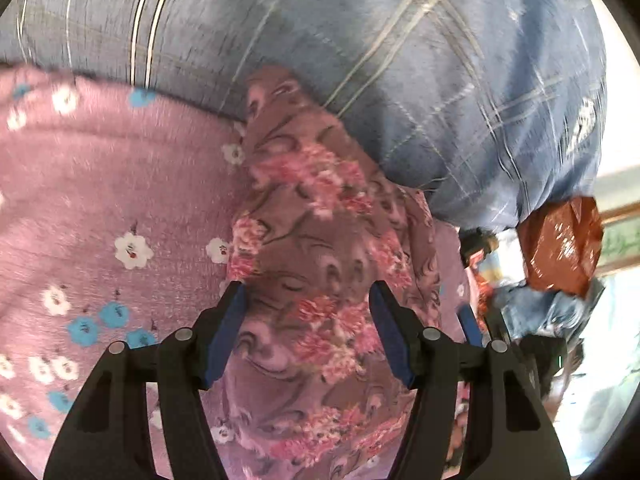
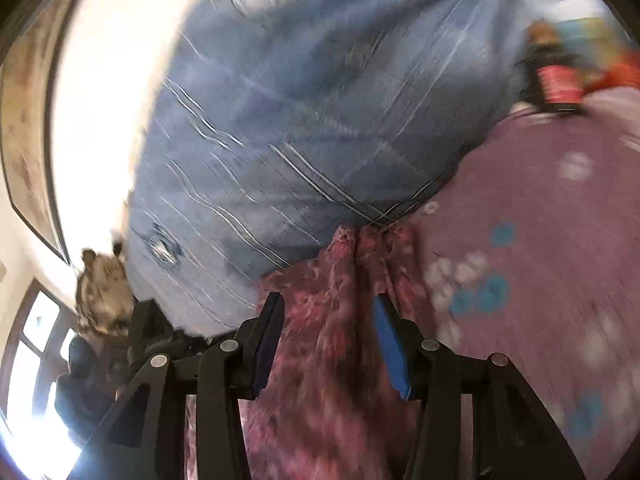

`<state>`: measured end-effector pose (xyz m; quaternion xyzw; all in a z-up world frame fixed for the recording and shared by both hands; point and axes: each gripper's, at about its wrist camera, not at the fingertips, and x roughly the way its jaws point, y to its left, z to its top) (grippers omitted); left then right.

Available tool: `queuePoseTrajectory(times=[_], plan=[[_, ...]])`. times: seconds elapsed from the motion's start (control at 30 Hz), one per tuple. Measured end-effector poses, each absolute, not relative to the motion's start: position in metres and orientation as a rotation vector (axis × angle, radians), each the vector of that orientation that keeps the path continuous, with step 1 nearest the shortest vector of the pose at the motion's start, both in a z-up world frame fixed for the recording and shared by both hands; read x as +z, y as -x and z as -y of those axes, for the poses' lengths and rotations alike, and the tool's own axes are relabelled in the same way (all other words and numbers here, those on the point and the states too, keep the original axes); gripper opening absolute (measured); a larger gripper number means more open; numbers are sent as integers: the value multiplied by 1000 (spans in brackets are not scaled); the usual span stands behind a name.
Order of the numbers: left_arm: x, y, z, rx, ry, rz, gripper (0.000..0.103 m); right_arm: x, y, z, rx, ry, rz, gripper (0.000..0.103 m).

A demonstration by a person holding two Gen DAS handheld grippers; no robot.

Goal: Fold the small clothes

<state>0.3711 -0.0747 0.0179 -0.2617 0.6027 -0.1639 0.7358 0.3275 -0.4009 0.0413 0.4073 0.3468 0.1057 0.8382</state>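
Both parted claws (image 1: 306,332) (image 2: 328,344) straddle the floral garment (image 1: 320,240) untouching.

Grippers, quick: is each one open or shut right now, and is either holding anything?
Left gripper: open, holding nothing; flowered cloth lies beneath.
Right gripper: open, holding nothing, over the same cloth.
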Motion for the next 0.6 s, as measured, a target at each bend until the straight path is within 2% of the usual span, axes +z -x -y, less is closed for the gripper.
queuePoseTrajectory(times=[0.17, 0.2, 0.23, 0.27, 0.3, 0.33, 0.47, 0.57, 0.6], plan=[[4, -377, 69, -375, 627, -1321, 62, 20, -398, 383, 206, -744, -932, 52], [3, -378, 68, -377, 630, -1323, 62, 13, -410, 377, 197, -724, -969, 58], [3, -379, 69, -376, 631, -1323, 62, 9, -416, 372, 199, -705, -1010, 58], [3, -381, 70, -382, 632, -1321, 62, 1, -425, 364, 213, -674, -1075, 54], [6, -380, 71, -390, 627, -1311, 62, 0, -427, 359, 216, -637, -1092, 22], [9, -379, 73, -393, 618, -1293, 62, 4, -424, 354, 231, -604, -1073, 9], [12, -378, 87, -338, 475, -1236, 62, 41, -401, 363, 300, -585, -859, 9], [-14, -381, 111, -298, 370, -1310, 52, 8, -407, 377, 181, -580, -967, 9], [-19, -380, 113, -292, 364, -1313, 52, -5, -408, 378, 160, -566, -1014, 10]])
